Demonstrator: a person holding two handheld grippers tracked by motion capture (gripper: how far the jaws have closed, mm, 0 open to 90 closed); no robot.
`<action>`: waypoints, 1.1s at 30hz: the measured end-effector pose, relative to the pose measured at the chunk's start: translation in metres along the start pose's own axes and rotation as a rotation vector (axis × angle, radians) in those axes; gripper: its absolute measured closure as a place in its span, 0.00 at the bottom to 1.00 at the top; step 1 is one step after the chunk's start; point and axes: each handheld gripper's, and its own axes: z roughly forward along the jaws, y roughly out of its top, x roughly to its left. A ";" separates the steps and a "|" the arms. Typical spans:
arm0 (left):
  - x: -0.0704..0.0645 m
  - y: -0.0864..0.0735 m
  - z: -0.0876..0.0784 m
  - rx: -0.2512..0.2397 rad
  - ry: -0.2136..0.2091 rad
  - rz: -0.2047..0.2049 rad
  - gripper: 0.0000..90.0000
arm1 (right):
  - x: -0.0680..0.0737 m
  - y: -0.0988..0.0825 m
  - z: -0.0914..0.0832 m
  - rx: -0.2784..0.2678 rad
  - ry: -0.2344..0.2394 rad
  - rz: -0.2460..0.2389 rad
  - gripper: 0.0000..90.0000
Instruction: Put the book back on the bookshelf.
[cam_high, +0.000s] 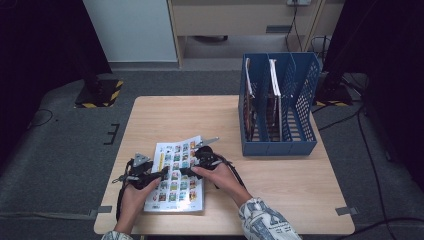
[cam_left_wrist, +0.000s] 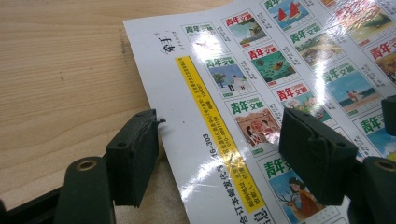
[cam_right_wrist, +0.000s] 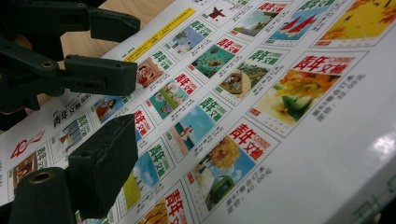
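Observation:
A glossy magazine (cam_high: 176, 192) with a grid of small colourful cover pictures lies flat on the wooden table (cam_high: 180, 115), near its front edge. My left gripper (cam_high: 162, 173) is open at the magazine's left edge. In the left gripper view (cam_left_wrist: 219, 121) one jaw rests on the wood beside the spine and the other stands over the cover (cam_left_wrist: 261, 60). My right gripper (cam_high: 186, 171) sits over the middle of the cover, pointing left. In the right gripper view one finger (cam_right_wrist: 100, 163) hovers above the cover (cam_right_wrist: 261, 93), the other is hidden, and the left gripper (cam_right_wrist: 135, 46) faces it.
A blue three-slot file rack (cam_high: 280, 147) stands at the table's right, with upright books (cam_high: 274, 80) in its left and middle slots. Bare wood lies between magazine and rack. Grey carpet with cables surrounds the table.

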 end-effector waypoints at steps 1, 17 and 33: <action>0.000 0.000 0.000 0.001 0.000 -0.001 0.31 | -0.001 0.000 0.000 0.002 0.002 0.000 0.17; -0.001 0.000 0.000 -0.001 0.004 0.000 0.31 | 0.003 0.012 -0.010 -0.005 -0.002 -0.013 0.32; 0.000 0.000 -0.001 0.004 0.007 -0.001 0.30 | 0.012 0.024 -0.001 0.006 0.006 0.021 0.30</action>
